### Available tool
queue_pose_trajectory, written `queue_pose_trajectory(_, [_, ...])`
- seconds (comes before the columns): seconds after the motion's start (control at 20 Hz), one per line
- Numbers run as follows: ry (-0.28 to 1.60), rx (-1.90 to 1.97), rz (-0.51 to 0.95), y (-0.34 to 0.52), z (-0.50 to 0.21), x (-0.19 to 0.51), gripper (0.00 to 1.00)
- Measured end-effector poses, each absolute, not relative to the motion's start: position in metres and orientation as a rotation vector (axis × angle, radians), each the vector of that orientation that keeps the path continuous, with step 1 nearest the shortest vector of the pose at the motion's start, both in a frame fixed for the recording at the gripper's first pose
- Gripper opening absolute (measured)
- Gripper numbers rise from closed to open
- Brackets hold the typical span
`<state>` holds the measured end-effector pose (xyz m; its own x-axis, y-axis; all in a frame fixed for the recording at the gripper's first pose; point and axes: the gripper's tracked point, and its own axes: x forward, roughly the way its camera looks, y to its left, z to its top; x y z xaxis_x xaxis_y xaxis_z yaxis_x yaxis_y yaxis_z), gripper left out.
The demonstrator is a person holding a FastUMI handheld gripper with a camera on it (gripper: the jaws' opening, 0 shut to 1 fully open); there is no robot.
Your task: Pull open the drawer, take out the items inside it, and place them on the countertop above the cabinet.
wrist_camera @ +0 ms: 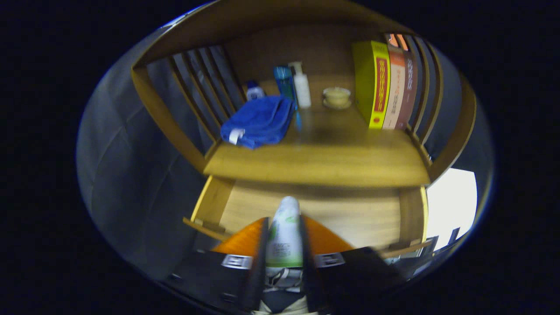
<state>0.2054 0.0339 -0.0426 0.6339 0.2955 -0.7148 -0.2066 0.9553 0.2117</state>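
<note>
Drawer (315, 214) open; your gripper (283, 238) clenched on tube (284, 232), above drawer. Place it on countertop (319, 164) front edge. Other contents: cannot tell.

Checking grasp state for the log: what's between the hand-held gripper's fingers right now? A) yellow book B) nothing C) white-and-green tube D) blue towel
C: the hand-held gripper has both fingers pressed on the white-and-green tube, held over the open drawer; the blue towel lies beyond on the countertop.
</note>
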Motion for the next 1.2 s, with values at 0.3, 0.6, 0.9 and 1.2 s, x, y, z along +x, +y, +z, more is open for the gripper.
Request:
queue_pose_trajectory(0.3, [0.809, 0.001, 0.237, 0.018, -0.053, 0.247, 0.1])
queue_pose_trajectory(0.6, [1.027, -0.071, 0.316, 0.048, -0.122, 0.208, 0.59])
queue_pose_trajectory(0.9, [1.202, -0.154, 0.331, 0.06, -0.174, 0.186, 0.88])
queue_pose_trajectory(1.2, [1.396, 0.056, 0.317, 0.087, -0.217, 0.173, 0.85])
